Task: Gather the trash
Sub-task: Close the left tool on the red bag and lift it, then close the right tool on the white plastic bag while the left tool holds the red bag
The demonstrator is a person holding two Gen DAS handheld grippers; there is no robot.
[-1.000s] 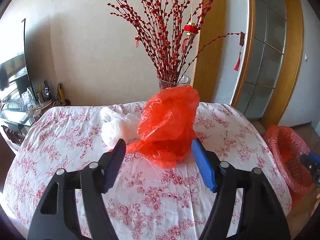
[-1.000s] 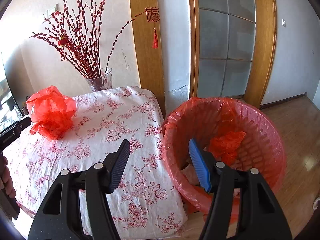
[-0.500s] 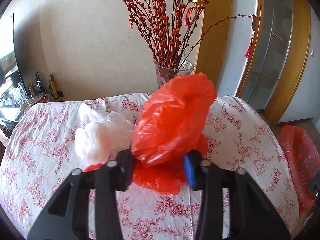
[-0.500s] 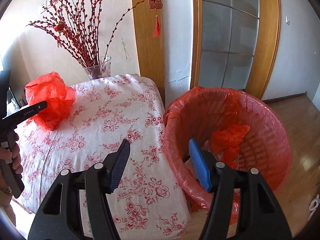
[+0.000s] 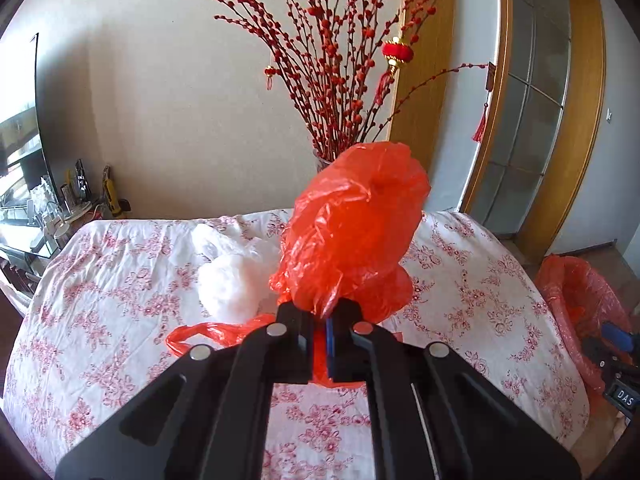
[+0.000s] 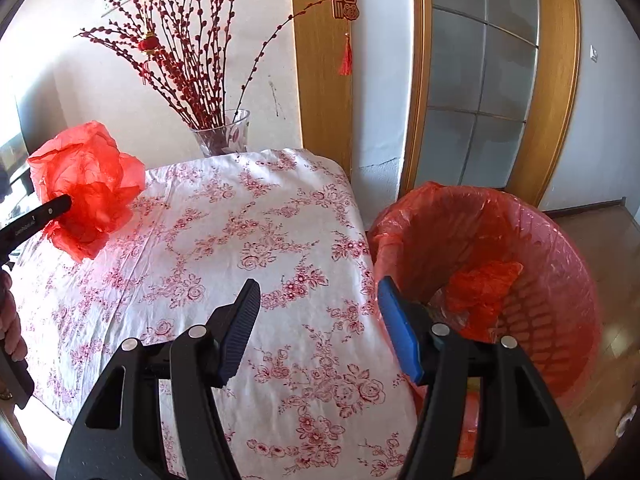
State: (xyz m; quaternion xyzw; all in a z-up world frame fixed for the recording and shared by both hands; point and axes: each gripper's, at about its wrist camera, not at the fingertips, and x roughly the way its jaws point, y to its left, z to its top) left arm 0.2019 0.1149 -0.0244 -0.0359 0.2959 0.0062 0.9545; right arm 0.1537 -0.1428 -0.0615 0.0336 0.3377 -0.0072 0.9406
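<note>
On the floral tablecloth, left gripper clamped tight on the lower folds of the crumpled red plastic bag, which bulges above the fingers; white crumpled wad just beside it. Right gripper about half open, nothing between its fingers, near the table edge beside the red-lined bin

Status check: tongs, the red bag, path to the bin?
Left tongs shut on red bag. Right tongs open, empty. Bin beside table, path clear.
</note>
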